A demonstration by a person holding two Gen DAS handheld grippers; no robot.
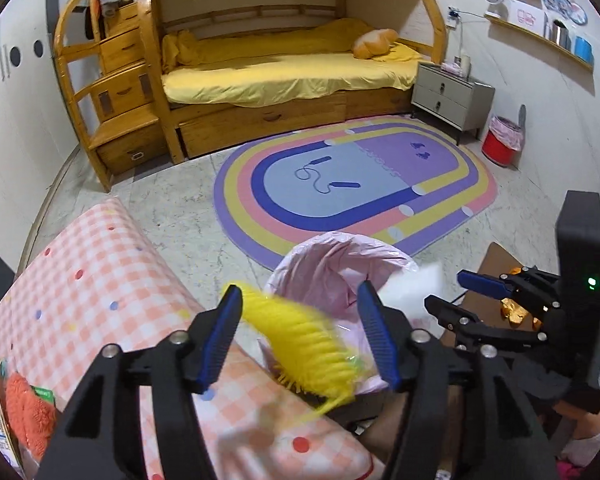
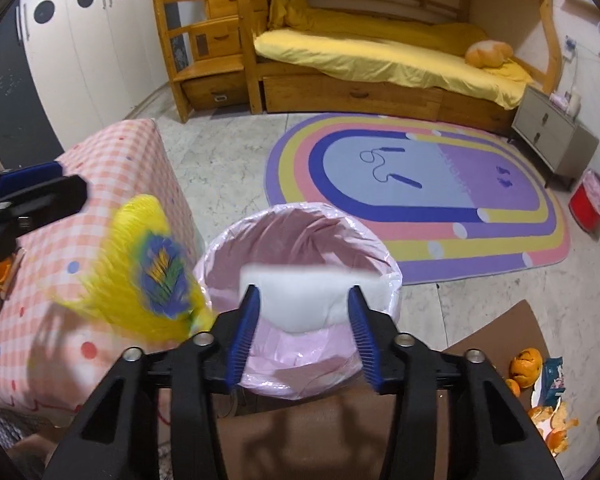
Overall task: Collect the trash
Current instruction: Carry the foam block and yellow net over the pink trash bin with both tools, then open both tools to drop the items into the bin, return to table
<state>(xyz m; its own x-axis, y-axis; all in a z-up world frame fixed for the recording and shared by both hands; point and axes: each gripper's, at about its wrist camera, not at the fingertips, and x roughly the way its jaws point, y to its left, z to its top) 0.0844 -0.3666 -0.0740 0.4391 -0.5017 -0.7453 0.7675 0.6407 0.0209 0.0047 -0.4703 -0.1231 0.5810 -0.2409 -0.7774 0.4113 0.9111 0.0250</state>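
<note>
1. Yellow foam fruit net (image 1: 300, 344) with a blue-green label (image 2: 162, 276) is smeared by motion blur, in the air between the left gripper's (image 1: 300, 336) wide-spread jaws and beside the bin rim; no pad touches it, as far as the blur lets anyone tell.
2. White tissue-like piece (image 2: 302, 300), also blurred, hangs over the bin mouth between the right gripper's (image 2: 302, 334) parted blue pads (image 2: 244, 328); contact with either pad cannot be made out.
3. Trash bin lined with a pink bag (image 2: 300, 224) sits just below both tools, its near wall hidden behind the gripper bodies.
4. Pink checked tablecloth (image 1: 100, 280) covers a table touching the bin's left side; its near end is cut off by the frame.
5. Orange peels (image 2: 526, 364) and a dark snack wrapper (image 2: 552, 376) lie on a brown surface at the right edge, partly cropped.
6. Beyond: rainbow oval rug (image 1: 356, 184), red bin (image 1: 500, 144), yellow-sheeted wooden bunk bed (image 1: 284, 76).
</note>
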